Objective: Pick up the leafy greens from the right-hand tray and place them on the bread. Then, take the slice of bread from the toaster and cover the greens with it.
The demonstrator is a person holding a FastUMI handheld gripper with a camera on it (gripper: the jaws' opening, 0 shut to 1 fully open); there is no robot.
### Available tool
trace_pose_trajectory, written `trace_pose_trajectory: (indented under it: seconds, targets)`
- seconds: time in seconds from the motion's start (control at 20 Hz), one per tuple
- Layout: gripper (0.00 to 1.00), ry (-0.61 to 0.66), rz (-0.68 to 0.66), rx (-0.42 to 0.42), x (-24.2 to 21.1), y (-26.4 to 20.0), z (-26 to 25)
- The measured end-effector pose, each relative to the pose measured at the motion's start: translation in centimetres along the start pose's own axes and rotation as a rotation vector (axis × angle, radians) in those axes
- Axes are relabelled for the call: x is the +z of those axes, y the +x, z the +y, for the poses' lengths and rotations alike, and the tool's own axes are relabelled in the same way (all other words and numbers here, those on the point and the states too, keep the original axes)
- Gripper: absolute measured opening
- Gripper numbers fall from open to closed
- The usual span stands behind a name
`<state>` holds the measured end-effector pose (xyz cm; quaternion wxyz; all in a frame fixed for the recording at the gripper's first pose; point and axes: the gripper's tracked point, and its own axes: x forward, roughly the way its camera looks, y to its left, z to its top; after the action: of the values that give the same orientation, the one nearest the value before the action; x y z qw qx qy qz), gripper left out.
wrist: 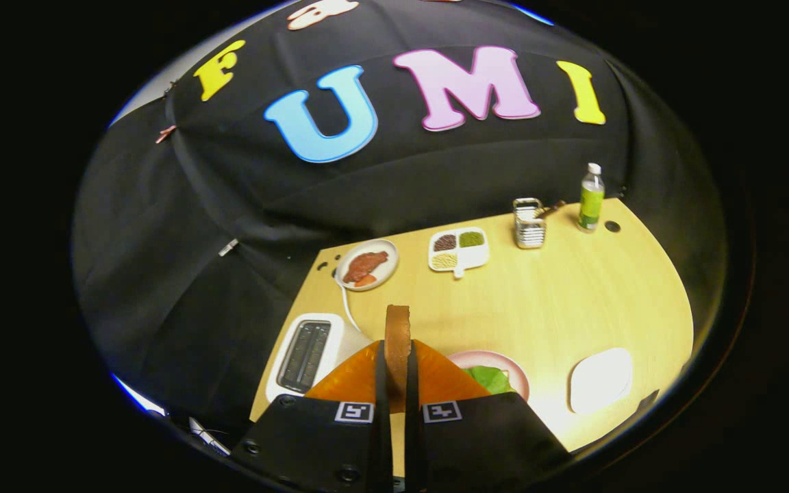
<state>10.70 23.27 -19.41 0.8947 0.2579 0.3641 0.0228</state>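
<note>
So I'm holding the slice of bread (pixel 398 335) edge-on, my gripper (pixel 398 373) clamped on it with both fingers pressing its faces. The leafy greens (pixel 489 378) are already sitting on the pink plate (pixel 514 366) near the tabletop's (pixel 572 301) front edge, so I'm guessing the first half is done and I'm just needing to cover them. The toaster (pixel 307 355) slots are looking empty at the left edge. Plenty of bare wood between the plate and the white tray (pixel 600 380) for coming down

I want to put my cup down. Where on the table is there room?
Bare wood lies between the sectioned dish, the white tray and the bottle. It is crowded near the gripper, shut on the bread slice, between toaster and pink plate.
</note>
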Motion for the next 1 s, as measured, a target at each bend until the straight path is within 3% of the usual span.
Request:
trace_pose_trajectory:
  seconds: [0.25, 0.6, 1.0]
  targets:
    - [0.11, 0.090, 0.076, 0.007, -4.9, 2.1, -2.9]
    - [0.11, 0.199, 0.117, 0.011, -8.1, 5.6, -4.9]
    - [0.11, 0.141, 0.165, -0.078, -11.2, 7.7, -10.7]
